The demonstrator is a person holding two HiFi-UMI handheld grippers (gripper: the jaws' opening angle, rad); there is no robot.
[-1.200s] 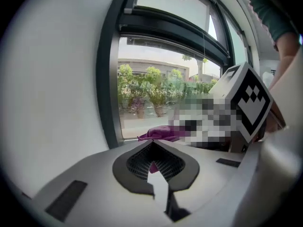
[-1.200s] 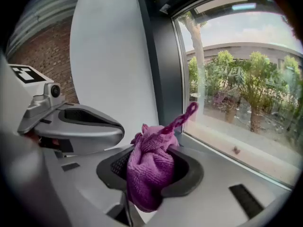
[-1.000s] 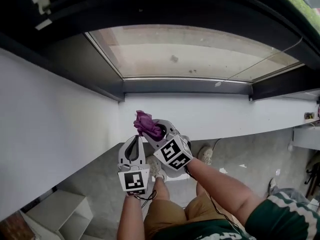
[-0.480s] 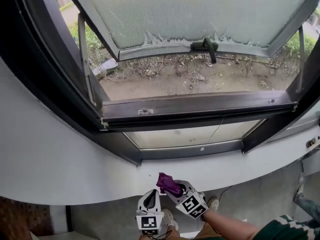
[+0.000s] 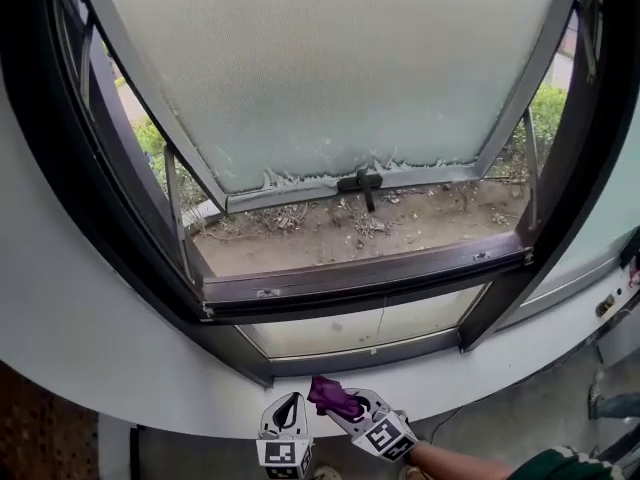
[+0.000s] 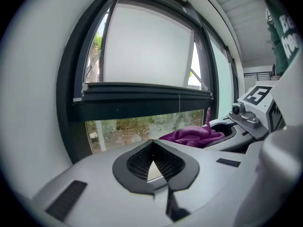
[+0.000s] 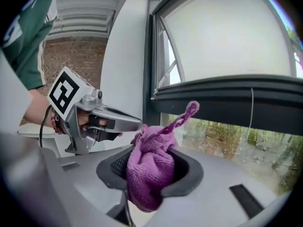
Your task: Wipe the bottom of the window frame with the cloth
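Note:
A crumpled purple cloth (image 7: 151, 167) is pinched in my right gripper (image 7: 150, 174), whose jaws are shut on it; in the head view the cloth (image 5: 332, 396) sticks out of that gripper (image 5: 345, 404) low at the bottom centre. My left gripper (image 5: 287, 416) stands just left of it, jaws closed together with nothing between them (image 6: 152, 162). Both are held below the dark bottom rail of the window frame (image 5: 360, 278), well apart from it. The cloth (image 6: 191, 136) also shows to the right in the left gripper view.
An awning sash with frosted glass (image 5: 330, 68) is swung outward, with a handle (image 5: 362, 182) on its lower edge. Bare ground and plants lie outside. A fixed lower pane (image 5: 360, 326) sits under the rail. White wall (image 5: 90, 338) curves at the left.
The head view has tilted up from the floor and lower pane to the open window. Both grippers now sit at the picture's bottom edge, still side by side, cloth still held.

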